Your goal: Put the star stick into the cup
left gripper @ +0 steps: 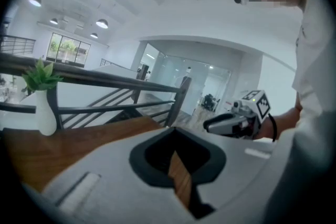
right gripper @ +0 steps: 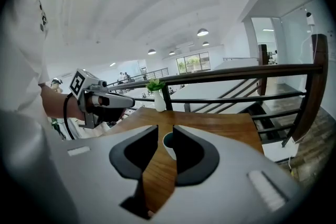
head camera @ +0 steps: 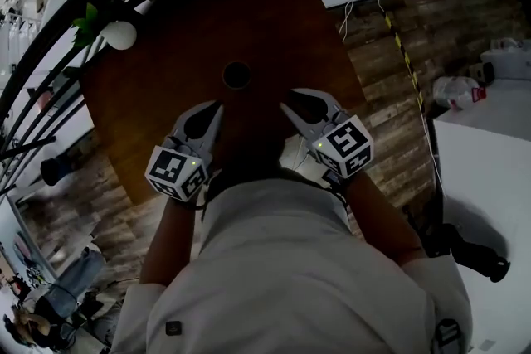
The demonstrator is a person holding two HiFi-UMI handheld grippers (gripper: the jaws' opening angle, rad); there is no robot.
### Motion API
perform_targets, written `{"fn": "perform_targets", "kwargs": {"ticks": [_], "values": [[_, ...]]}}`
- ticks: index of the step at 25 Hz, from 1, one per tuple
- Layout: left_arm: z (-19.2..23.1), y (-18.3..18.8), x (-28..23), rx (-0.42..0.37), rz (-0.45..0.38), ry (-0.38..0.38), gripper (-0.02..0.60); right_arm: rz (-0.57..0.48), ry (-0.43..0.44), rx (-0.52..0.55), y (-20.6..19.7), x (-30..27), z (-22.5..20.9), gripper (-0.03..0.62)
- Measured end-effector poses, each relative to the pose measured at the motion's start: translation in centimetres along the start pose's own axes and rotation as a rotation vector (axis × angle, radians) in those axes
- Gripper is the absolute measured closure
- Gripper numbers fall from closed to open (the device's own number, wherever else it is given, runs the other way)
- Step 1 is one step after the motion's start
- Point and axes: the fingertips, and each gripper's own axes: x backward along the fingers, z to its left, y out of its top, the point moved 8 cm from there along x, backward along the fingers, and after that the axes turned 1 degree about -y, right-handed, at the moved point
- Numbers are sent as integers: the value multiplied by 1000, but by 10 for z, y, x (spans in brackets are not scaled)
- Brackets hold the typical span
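white round cup (head camera: 236,75) stands at the middle of the brown wooden desk (head camera: 282,12), straight ahead of both tongs at the near edge, about equally near each. left gripper (head camera: 216,107): jaws together, empty. right gripper (head camera: 296,100): jaws slightly apart, empty. star stick not seen in any view.

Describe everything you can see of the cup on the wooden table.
The small round cup, white outside and dark inside, stands upright near the middle of the brown wooden table. From above it shows as a dark circle; its contents cannot be made out. Nothing touches it: the left gripper and right gripper are both short of it.
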Motion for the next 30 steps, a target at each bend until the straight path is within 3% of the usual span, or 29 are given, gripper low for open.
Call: {"fn": "perform_targets", "kwargs": {"ticks": [13,21,30], "values": [[-105,43,40,-134,-108,8,578,-129,32,115,35,95,53,524],[-127,39,51,-144,-131,35,578,-170,28,139,34,123,61,586],[-146,30,53,-140,-114,50,578,-192,57,145,33,136,63,586]]}}
